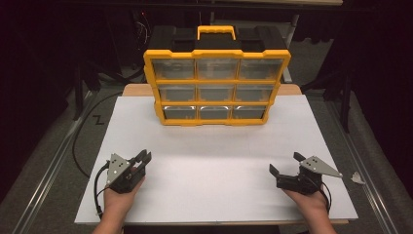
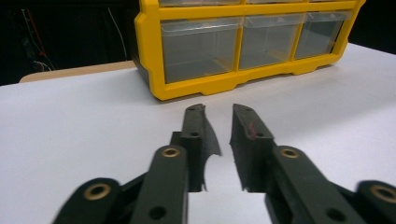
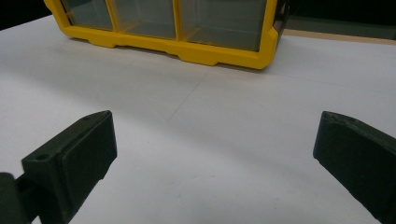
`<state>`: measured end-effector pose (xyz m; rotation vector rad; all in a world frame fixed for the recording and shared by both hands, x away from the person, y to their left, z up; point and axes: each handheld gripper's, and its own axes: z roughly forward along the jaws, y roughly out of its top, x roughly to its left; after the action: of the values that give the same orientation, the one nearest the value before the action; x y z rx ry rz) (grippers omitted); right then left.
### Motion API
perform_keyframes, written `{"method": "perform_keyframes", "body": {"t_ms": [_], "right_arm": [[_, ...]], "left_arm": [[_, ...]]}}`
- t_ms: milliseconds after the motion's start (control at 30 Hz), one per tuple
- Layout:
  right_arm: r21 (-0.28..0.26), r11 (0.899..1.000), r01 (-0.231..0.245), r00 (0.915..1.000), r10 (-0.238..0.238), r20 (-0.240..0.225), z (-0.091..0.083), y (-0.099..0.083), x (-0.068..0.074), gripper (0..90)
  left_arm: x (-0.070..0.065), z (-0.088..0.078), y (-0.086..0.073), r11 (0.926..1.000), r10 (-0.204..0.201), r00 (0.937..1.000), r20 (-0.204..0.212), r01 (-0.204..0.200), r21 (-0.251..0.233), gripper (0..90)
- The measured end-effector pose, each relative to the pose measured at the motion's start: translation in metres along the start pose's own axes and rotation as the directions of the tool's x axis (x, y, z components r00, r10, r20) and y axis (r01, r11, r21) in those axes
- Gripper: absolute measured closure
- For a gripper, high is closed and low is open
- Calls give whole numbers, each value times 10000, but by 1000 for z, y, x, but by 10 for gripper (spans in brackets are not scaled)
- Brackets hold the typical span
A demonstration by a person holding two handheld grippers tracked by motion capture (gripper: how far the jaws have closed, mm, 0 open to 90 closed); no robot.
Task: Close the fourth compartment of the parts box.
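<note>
- White board (image 1: 214, 161) covers a wooden tabletop (image 1: 136, 89); wood shows at the far edge behind it.
- Yellow and black drawer organizer (image 1: 216, 80) stands upright at the far centre of the board, three rows of three clear drawers, yellow handle (image 1: 216, 32) on top.
- Left gripper (image 1: 141, 159) near-left on the board, jaws a narrow gap apart, gripping nothing.
- Right gripper (image 1: 285, 163) near-right, jaws spread wide, empty.
- Black cable (image 1: 78, 141) loops over grey floor on the left.
- Room beyond is dark.
</note>
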<state>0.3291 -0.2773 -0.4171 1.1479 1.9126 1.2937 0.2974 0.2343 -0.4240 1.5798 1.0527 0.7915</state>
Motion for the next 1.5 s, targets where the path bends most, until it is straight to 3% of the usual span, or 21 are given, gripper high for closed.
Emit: {"method": "perform_keyframes", "body": {"t_ms": [267, 533, 667, 867, 1067, 1500], "right_arm": [[-14, 10000, 17, 10000, -17, 18, -2, -1, 0, 9], [53, 10000, 80, 9999, -80, -96, 2, 0, 2, 9], [75, 9999, 128, 9998, -126, -149, 4, 1, 3, 9], [76, 9999, 82, 9998, -81, -176, 3, 1, 2, 9], [7, 10000, 79, 9998, -79, -177, 2, 0, 1, 9], [-107, 9999, 80, 9997, -82, -209, 2, 1, 1, 9]], "left_arm": [[-2, 4, -1, 9997, 217, 9997, -70, -216, 140, 465], [0, 3, -2, 9991, 197, 9997, 146, -202, 367, 331], [0, 2, -1, 9993, 45, 10000, 79, -48, 378, 229], [2, 7, 1, 9969, -269, 9989, 378, 239, 753, 11], [0, 5, 3, 9987, -193, 9985, 519, 168, 486, 0], [3, 5, 2, 9980, -205, 9991, 371, 182, 601, 0]]}}
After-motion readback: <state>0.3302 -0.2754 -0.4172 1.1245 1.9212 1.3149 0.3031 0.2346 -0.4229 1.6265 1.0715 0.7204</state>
